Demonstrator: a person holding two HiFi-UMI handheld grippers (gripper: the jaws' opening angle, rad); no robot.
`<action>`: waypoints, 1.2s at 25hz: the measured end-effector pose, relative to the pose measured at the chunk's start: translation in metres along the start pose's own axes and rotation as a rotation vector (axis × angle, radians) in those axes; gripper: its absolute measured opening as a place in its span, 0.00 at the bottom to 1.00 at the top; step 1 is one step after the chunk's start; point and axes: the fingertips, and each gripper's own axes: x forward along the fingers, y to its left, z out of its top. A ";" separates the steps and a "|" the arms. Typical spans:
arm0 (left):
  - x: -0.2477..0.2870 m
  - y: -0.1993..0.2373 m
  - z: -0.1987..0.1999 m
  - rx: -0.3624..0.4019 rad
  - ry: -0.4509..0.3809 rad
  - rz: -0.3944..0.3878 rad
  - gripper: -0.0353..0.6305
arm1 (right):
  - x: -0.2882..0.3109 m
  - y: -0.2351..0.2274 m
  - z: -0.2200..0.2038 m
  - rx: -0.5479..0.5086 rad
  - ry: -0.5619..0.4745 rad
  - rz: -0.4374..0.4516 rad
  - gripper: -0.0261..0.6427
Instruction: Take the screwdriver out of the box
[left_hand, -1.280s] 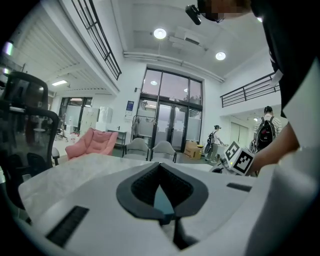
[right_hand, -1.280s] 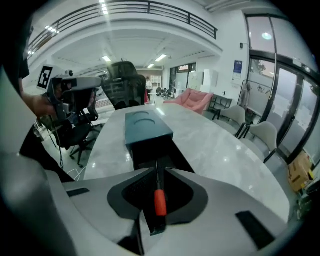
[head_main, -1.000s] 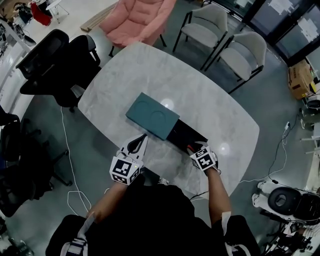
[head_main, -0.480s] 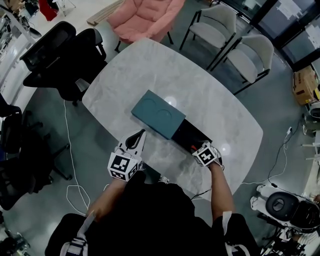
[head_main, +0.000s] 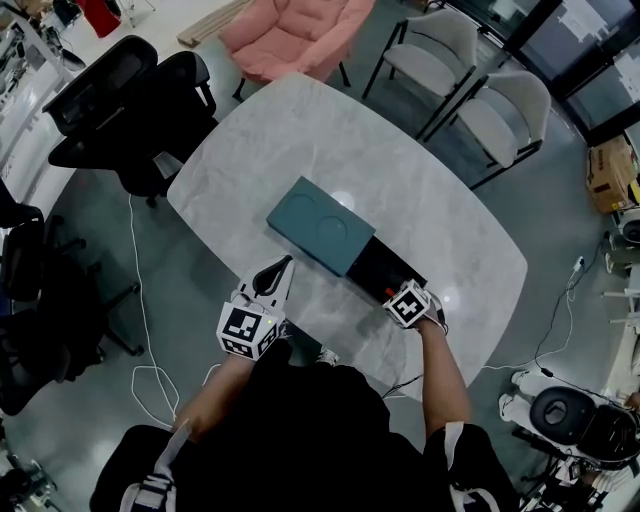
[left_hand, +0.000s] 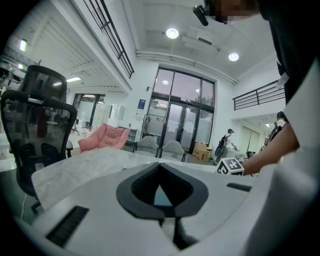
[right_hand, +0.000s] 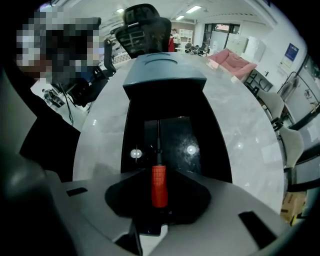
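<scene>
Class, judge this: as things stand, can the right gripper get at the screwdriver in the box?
Probably yes. The lid is slid back from the box, and the red handle of the screwdriver lies between the jaws of the right gripper; they have just been closing.

Around your marble table (head_main: 300, 140):
- pink armchair (head_main: 290, 35), 12 o'clock
- two grey chairs (head_main: 425, 45), 1–2 o'clock
- black office chairs (head_main: 130, 110), 10 o'clock
- possibly a cardboard carton (head_main: 603, 170), 3 o'clock

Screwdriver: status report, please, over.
Right gripper jaws just closing round screwdriver handle, grip unconfirmed. Left gripper shut, empty. Screwdriver lies in open box. Lid slid back, nothing blocking.
</scene>
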 end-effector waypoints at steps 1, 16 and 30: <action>-0.001 0.001 0.000 0.000 0.000 0.002 0.06 | -0.001 0.001 0.000 -0.001 0.004 -0.001 0.21; 0.000 -0.018 -0.002 0.022 -0.005 -0.054 0.06 | -0.083 -0.002 0.018 0.226 -0.330 -0.305 0.20; 0.016 -0.075 0.037 0.114 -0.064 -0.184 0.06 | -0.283 0.020 0.060 0.406 -1.061 -0.615 0.20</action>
